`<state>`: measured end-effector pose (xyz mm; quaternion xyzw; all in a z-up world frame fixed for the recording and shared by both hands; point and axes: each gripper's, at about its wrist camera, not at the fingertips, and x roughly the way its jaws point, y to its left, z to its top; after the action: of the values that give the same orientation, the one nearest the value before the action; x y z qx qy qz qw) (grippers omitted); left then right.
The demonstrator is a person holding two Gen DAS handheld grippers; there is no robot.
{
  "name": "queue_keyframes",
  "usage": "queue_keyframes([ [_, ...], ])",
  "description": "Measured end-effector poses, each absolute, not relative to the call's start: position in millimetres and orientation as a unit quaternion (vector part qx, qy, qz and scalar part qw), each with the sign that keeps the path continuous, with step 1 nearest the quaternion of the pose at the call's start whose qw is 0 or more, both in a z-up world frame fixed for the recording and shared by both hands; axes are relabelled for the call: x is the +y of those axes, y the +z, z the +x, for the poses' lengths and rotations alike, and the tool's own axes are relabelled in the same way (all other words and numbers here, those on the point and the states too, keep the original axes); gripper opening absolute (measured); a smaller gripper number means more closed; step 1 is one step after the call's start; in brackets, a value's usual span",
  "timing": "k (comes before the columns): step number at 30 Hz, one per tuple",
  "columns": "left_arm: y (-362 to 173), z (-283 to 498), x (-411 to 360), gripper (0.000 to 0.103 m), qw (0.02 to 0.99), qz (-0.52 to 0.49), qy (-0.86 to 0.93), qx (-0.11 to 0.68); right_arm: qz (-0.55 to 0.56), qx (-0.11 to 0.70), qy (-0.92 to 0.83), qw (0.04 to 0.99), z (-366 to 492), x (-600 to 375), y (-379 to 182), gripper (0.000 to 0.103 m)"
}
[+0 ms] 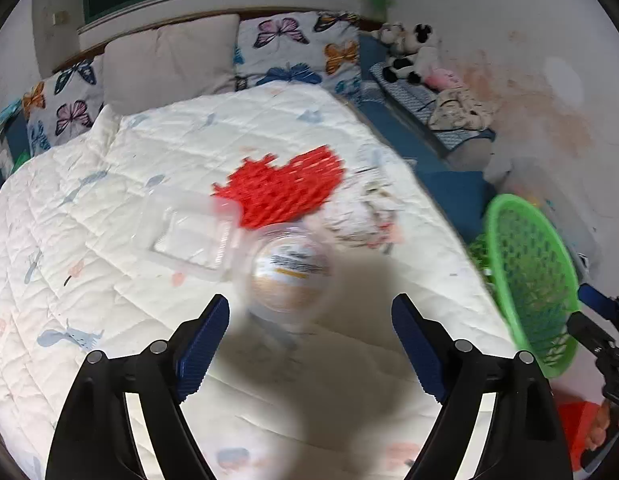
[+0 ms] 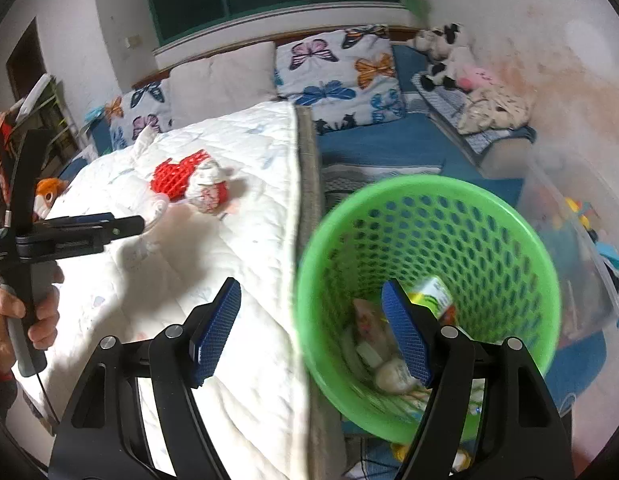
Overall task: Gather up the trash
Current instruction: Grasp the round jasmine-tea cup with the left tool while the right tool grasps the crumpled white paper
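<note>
Left gripper [image 1: 310, 320] wide apart, holding nothing, hovering over the white quilt [image 1: 109, 220] just short of a clear round cup [image 1: 287, 276] with a tan label showing through it; blurred, cannot tell if it's upright or on its side. Just left of the cup, touching it, lies a clear plastic clamshell tray [image 1: 189, 236], looks empty. Behind both sits a red foam fruit net [image 1: 281, 190]; crumpled printed paper [image 1: 365, 216] beside the net on its right.

Right gripper [image 2: 311, 320] also wide apart, nothing between the pads, poised over the bed edge and the rim of the green mesh basket [image 2: 509, 248]. The basket stands on the floor beside the bed, tilted toward the camera. Inside it: a small carton with a green-yellow label [image 2: 433, 292], a flat printed wrapper [image 2: 367, 316], a pale wad [image 2: 389, 376] at the bottom; the rest too blurred to tell.

Butterfly pillows [image 2: 337, 68] at the head of the bed.
</note>
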<state>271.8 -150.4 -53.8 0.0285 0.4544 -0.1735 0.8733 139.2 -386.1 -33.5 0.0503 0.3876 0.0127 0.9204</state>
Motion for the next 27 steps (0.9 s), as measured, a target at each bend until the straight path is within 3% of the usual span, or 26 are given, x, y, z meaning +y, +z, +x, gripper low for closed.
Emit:
queue_keyframes([
  [12,-83,306,-143,0.083,0.861,0.012,-0.188,0.473,0.038,0.404,0.046,0.913,196,-350,-48,0.073],
  [17,-86,308,-141,0.063,0.853,0.002,-0.221,0.473,0.037,0.408,0.057,0.91,213,-342,-54,0.073],
  [27,-70,291,-110,0.062,0.865,-0.003,-0.234,0.444,0.033,0.406,0.094,0.908,253,-311,-62,0.073],
])
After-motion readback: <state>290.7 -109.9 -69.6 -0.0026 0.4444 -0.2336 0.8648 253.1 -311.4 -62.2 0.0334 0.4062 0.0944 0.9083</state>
